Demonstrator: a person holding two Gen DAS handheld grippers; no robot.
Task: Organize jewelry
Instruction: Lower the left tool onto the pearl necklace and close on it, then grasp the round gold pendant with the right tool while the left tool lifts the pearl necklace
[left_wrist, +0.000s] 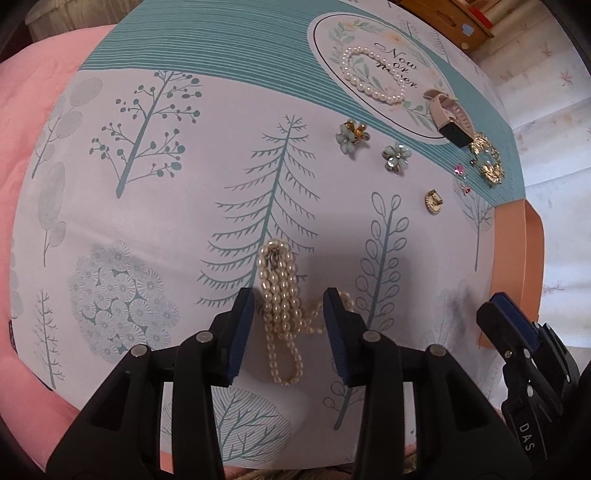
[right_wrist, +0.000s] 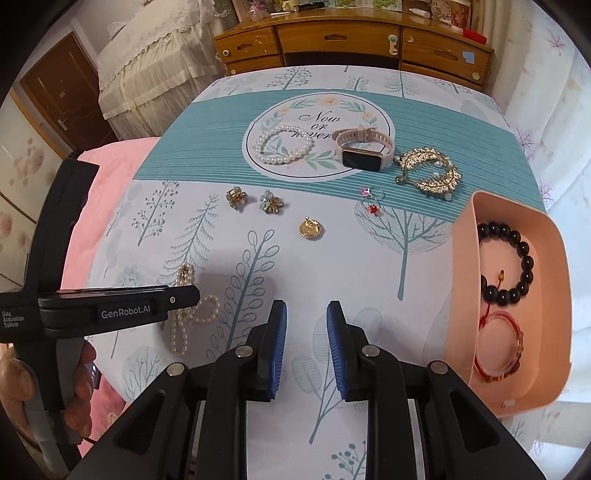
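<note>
A cream pearl necklace (left_wrist: 279, 295) lies bunched on the printed cloth, between the open fingers of my left gripper (left_wrist: 289, 306), which hovers over it without gripping. It also shows in the right wrist view (right_wrist: 184, 314), partly hidden by the left gripper's body. My right gripper (right_wrist: 306, 314) is open and empty above the cloth, left of a peach tray (right_wrist: 465, 236) that holds a black bead bracelet (right_wrist: 509, 266) and a red cord bracelet (right_wrist: 495, 347).
On the cloth farther off lie a pearl bracelet (right_wrist: 282, 144), a pink smartwatch (right_wrist: 360, 147), a gold leaf brooch (right_wrist: 430, 173), two flower earrings (right_wrist: 271, 201), a gold pendant (right_wrist: 311, 229) and small gem rings (right_wrist: 371, 201). A wooden dresser (right_wrist: 351, 40) stands behind.
</note>
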